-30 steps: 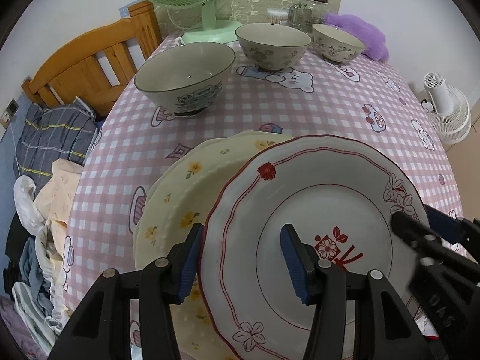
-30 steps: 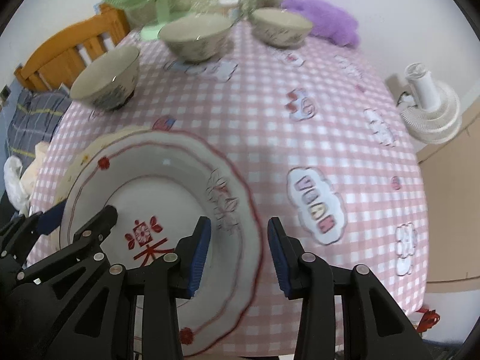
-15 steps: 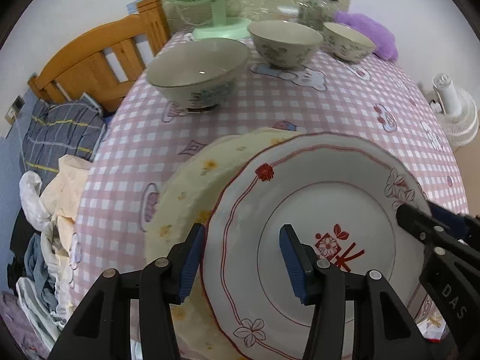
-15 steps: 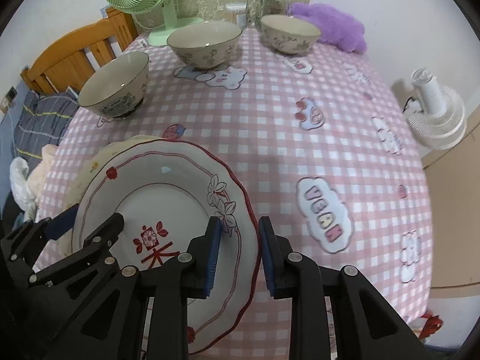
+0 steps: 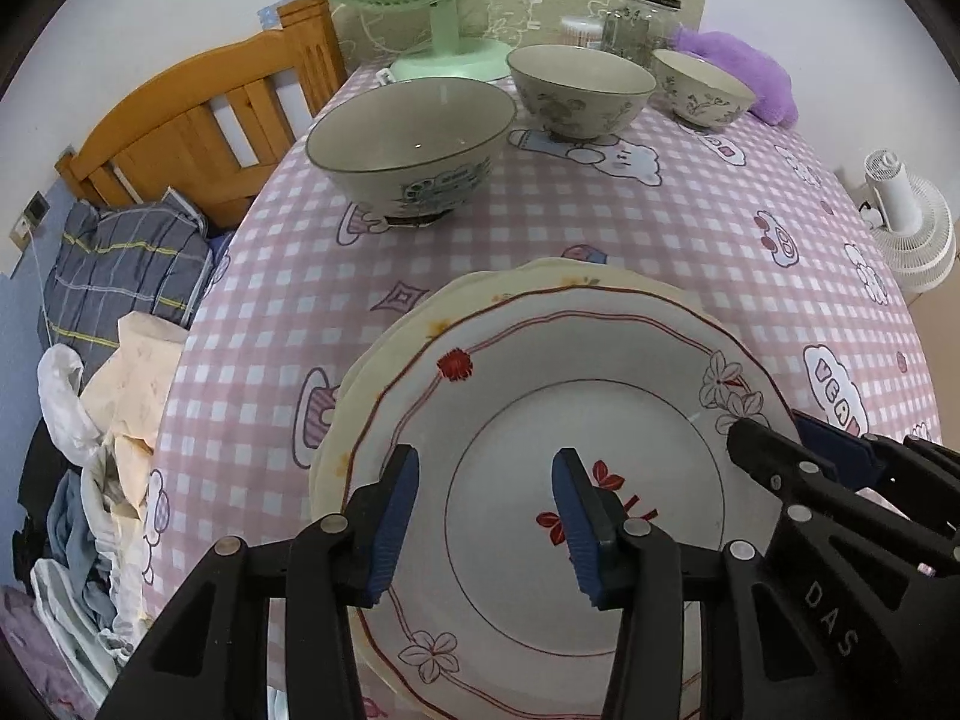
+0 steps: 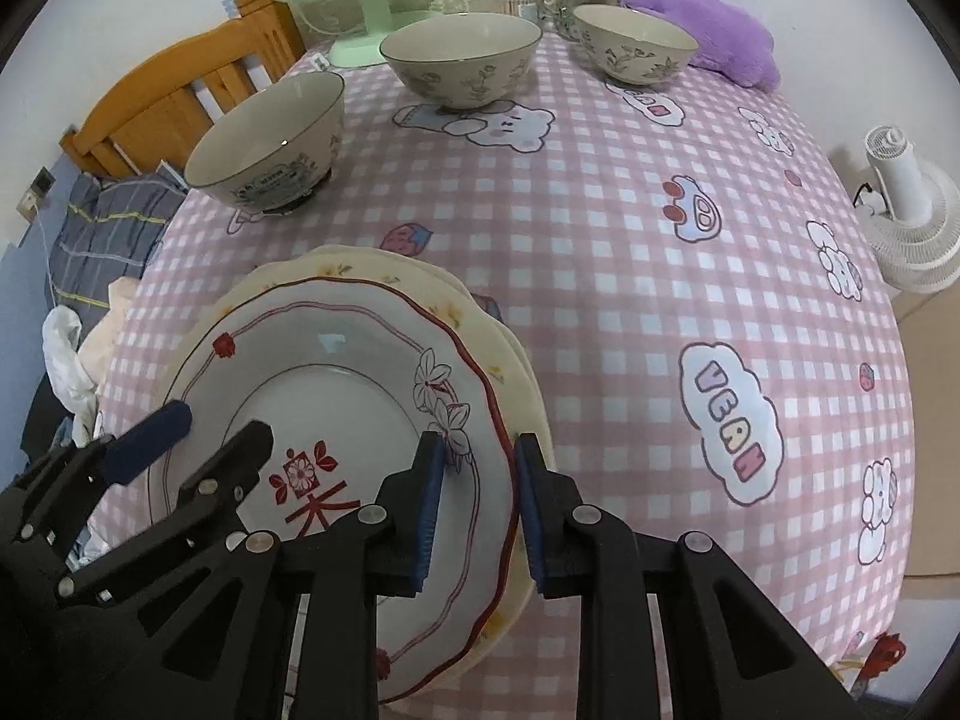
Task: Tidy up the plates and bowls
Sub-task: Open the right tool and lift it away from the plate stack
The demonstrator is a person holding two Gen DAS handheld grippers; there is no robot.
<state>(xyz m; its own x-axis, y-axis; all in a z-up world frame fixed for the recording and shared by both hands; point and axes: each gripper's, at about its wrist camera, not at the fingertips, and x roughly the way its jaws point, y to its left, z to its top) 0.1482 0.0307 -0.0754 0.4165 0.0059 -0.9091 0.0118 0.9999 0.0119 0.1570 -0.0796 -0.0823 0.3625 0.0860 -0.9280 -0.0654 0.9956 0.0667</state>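
- The white plate with red trim (image 5: pixel 570 420) lies on top of the pale yellow plate (image 5: pixel 414 324) at the near edge of the worktop (image 6: pixel 600 228), which is covered by a pink checked cloth.
- The left hand-held gripper (image 5: pixel 483 516) has its jaws closing around the white plate's rim at about 8 o'clock; one blue pad is outside the rim, the other over the plate's well, and neither pad presses on it.
- The right hand-held gripper (image 6: pixel 477 507) straddles the same plate's rim at about 4 o'clock, one pad inside and one outside; whether the pads actually pinch it cannot be told.
- Three bowls stand well apart from the plates toward 12 o'clock: a large bowl (image 5: pixel 411 150) nearest, a floral bowl (image 5: pixel 579 90) behind it, and a smaller bowl (image 5: pixel 702 87) at about 1 o'clock.
- A green fan (image 5: pixel 420 0) and a glass jar (image 5: pixel 639 24) stand at the far edge.
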